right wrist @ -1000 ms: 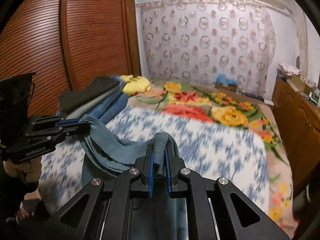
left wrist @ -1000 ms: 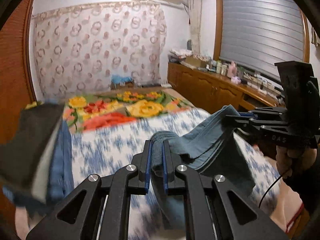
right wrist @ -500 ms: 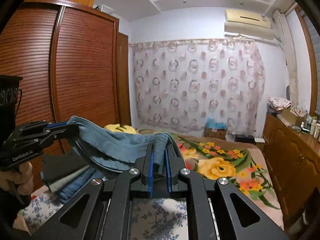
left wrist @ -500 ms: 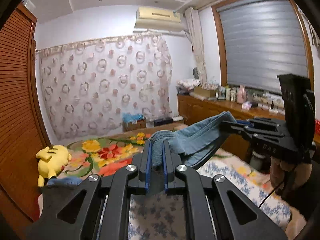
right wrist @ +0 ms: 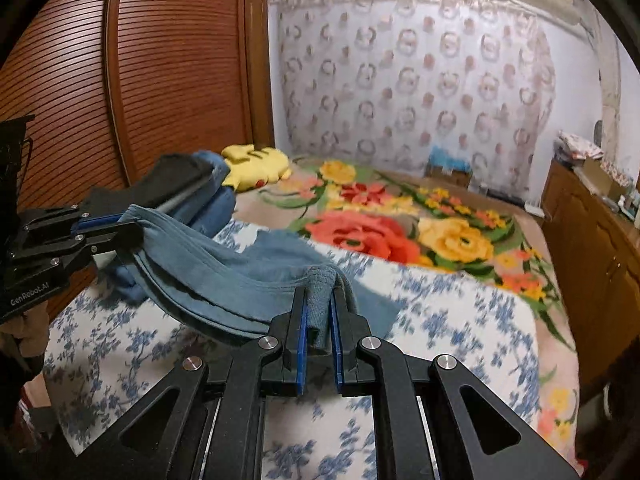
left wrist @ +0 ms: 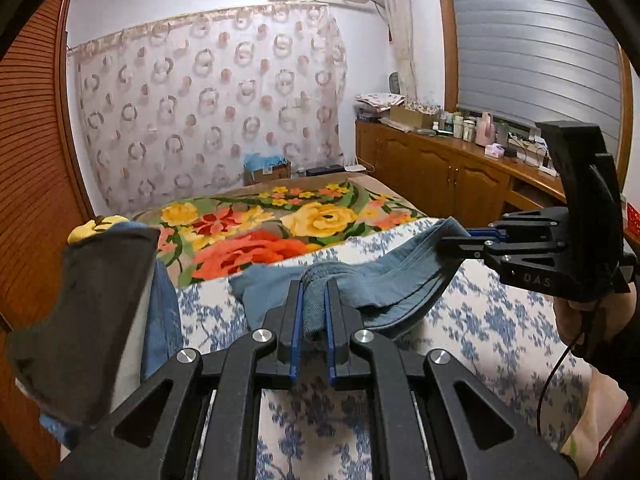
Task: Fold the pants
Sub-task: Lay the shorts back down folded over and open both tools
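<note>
Blue, soft-woven pants (left wrist: 372,284) sag in a loose band above the bed, a bunched ribbed edge pinched in the clamped left gripper (left wrist: 312,316) and another in the clamped right gripper (right wrist: 319,316). Beneath lies a blue-flowered white sheet (right wrist: 440,320), then a plush floral blanket (left wrist: 256,232) and a stack of folded clothes (left wrist: 88,312) beside a slatted wooden wardrobe (right wrist: 160,72).

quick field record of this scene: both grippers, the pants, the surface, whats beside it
left hand-held gripper: shut on blue pants
right hand-held gripper: shut on the same pants
pants: slung between the two grippers, far part lying on the sheet
surface: blue floral sheet on bed
beside: stack of folded clothes, yellow plush toy
</note>
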{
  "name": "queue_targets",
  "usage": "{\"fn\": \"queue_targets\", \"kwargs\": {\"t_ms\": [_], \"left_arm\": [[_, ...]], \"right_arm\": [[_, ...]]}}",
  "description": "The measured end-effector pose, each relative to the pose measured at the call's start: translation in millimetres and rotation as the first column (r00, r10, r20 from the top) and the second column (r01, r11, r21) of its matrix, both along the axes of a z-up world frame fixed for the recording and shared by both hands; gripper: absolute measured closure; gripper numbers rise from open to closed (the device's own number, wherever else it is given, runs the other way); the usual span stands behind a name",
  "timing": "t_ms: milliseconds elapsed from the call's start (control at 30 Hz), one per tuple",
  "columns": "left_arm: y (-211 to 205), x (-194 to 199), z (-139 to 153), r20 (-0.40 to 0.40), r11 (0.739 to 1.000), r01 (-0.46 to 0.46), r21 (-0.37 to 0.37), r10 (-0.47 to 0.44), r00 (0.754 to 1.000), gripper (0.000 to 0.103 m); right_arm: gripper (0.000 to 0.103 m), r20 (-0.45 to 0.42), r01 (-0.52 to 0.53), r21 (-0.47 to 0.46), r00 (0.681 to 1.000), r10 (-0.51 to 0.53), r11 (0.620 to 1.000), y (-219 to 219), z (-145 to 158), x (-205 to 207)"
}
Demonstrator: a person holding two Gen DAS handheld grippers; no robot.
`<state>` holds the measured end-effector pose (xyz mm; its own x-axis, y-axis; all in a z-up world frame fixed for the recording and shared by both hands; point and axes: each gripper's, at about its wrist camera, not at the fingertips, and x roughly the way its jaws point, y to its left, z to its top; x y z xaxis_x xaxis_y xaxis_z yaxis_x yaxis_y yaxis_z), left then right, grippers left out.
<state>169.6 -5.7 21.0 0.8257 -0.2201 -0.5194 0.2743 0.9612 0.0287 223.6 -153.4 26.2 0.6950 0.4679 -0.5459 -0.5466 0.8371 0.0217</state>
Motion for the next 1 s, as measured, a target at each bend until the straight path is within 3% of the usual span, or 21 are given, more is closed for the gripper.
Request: {"fn": "queue_targets", "kwargs": {"t_ms": [167, 600, 733, 1000], "left_arm": [[7, -14, -15, -0.028, 1.000, 0.004, -0.003, -0.005, 1.000, 0.093], [11, -60, -58, -0.112, 0.999, 0.042, -0.020, -0.044, 0.993, 0.093], [10, -77, -73, -0.145, 0.998, 0.039, -0.056, -0.047, 0.988, 0.093], [9, -101, -78, -0.153, 0.996, 0.043, -0.073, -0.054, 0.987, 0.093]], "right_arm": [[0.093, -0.051, -0.009, 0.013, 0.999, 0.010, 1.000, -21, 12, -4], [0.093, -0.114, 0.010, 0.017, 0.993, -0.008, 1.000, -31, -7, -44], [0.093, -0.134, 0.009, 0.039, 0.991, -0.004, 0.999, -35, -16, -61], [0.093, -0.165, 0.033, 0.074, 0.986, -0.021, 0.997, -44, -26, -81]]}}
